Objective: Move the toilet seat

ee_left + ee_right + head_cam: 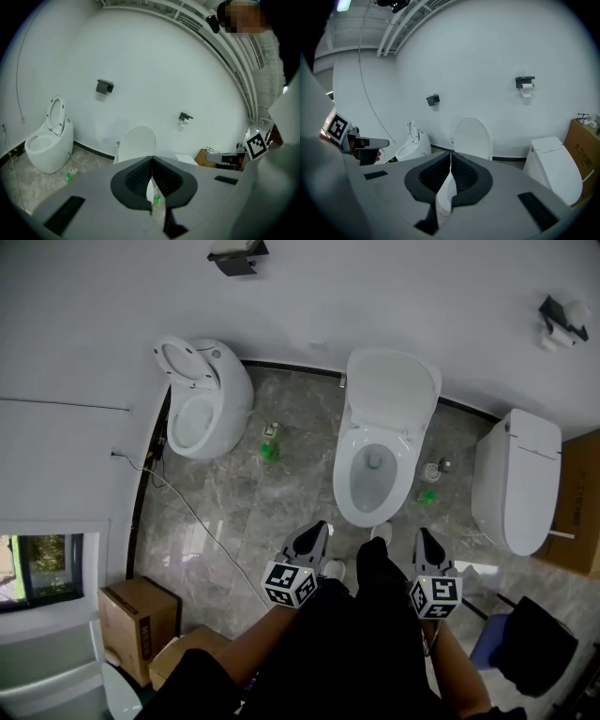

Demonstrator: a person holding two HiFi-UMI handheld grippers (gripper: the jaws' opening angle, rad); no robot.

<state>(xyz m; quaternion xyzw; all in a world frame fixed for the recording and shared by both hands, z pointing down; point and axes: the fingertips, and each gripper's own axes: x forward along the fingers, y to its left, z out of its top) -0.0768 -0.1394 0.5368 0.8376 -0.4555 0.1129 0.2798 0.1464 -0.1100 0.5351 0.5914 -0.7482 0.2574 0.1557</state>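
The middle toilet (373,474) stands against the wall ahead of me, its seat and lid (392,390) raised upright. That lid (136,143) shows just beyond my left gripper (152,161), and the same lid (472,138) rises past my right gripper (450,154). My left gripper (319,527) and right gripper (424,536) hover side by side a short way in front of the bowl, apart from it. Both have their jaws shut with nothing between them.
A round toilet (202,399) with its seat up stands at the left; a closed toilet (517,479) at the right. Green bottles (270,448) (427,495) flank the middle bowl. A cable (197,521) crosses the floor. Cardboard boxes (139,620) sit near left.
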